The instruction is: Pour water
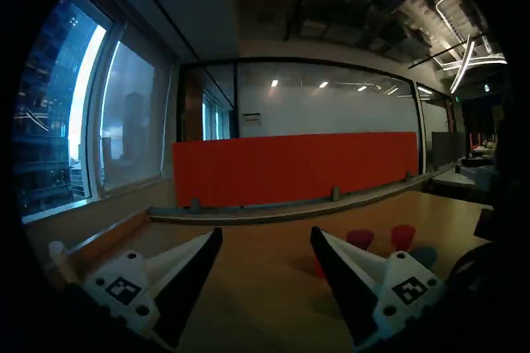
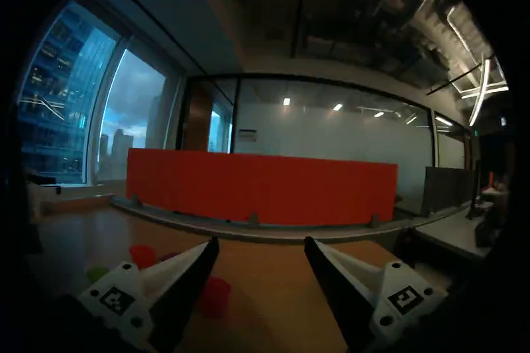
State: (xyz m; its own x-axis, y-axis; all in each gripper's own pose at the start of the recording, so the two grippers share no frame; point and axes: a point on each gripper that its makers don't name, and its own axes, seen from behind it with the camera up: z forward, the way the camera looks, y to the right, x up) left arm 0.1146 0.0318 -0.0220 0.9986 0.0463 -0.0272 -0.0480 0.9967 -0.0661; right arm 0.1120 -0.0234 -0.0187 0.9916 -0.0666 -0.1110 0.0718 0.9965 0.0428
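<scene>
In the left gripper view my left gripper (image 1: 265, 237) is open above a wooden table (image 1: 265, 287), nothing between its fingers. Two red cups (image 1: 360, 238) (image 1: 403, 235) stand to its right, with a bluish cup (image 1: 425, 257) beside them. In the right gripper view my right gripper (image 2: 260, 247) is open too, also empty. A red cup (image 2: 215, 297) sits just right of its left finger, another red cup (image 2: 142, 255) stands farther left, and a green cup (image 2: 97, 274) lies low at the left.
An orange divider panel (image 1: 295, 166) (image 2: 262, 187) runs along the table's far edge on a grey rail. Large windows (image 1: 59, 121) are at the left. A glass wall stands behind the divider. Another desk (image 2: 457, 230) is at the right.
</scene>
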